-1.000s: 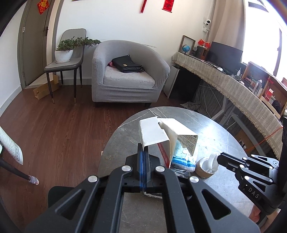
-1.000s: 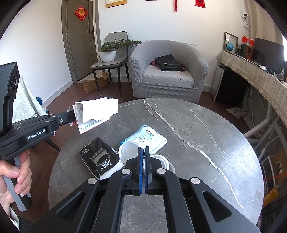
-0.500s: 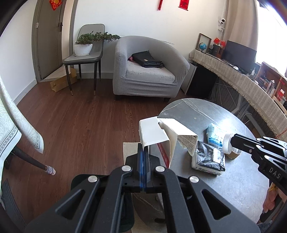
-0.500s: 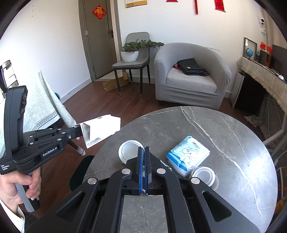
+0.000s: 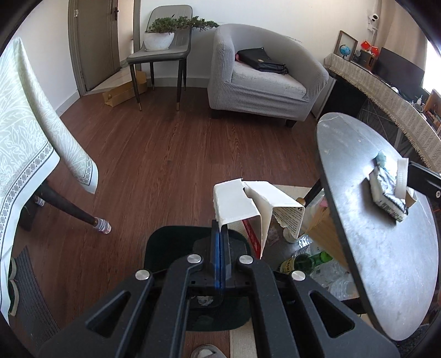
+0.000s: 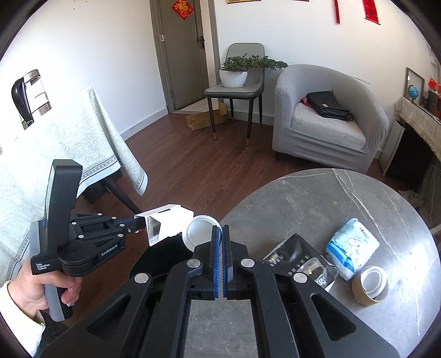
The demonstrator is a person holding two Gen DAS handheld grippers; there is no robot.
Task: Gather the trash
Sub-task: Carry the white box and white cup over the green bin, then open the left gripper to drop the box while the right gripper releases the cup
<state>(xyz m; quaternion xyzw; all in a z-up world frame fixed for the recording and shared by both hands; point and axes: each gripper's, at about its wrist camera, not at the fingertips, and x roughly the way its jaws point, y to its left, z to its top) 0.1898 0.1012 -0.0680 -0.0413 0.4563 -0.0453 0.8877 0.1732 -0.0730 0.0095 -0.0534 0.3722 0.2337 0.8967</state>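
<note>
**Torn carton and white lid held off the edge of the round surface**

While the left hand-held gripper [image 5: 219,234] is pinching a torn white carton [image 5: 248,203] between fully closed jaws, the carton is hanging over a dark bin [image 5: 171,242] standing on the wooden floor [image 5: 154,154]. Its cardboard is folded open, with ragged edges, small black print on one flap and a red strip lower down; the print is too small to read. Beside the bin, bottles, one of them green [image 5: 306,260], are lying under the edge of the surface.

The right hand-held gripper [image 6: 220,231] is also closed, clamping the rim of a round white plastic lid [image 6: 199,231], which is hanging just past the edge of the grey marble surface [image 6: 317,203], near the carton [image 6: 165,223]. A person's hand [image 6: 35,292] is gripping the handle of the left tool, which is reading "GenRobot.AI" and "Data Acquisition System".

Lying on the surface are a black foil packet [image 6: 292,256] with white characters I cannot read, a blue and white tissue pack [image 6: 352,245], and a paper cup with a white lid [image 6: 370,285].

Around the room, a grey armchair [image 6: 328,121] is carrying a black bag [image 6: 328,104], a grey chair [image 6: 237,91] is bearing a potted plant [image 6: 234,71], and a patterned cloth [image 6: 77,137] is draping another table. Red decorations are hanging on the door [image 6: 182,8] and the wall.
</note>
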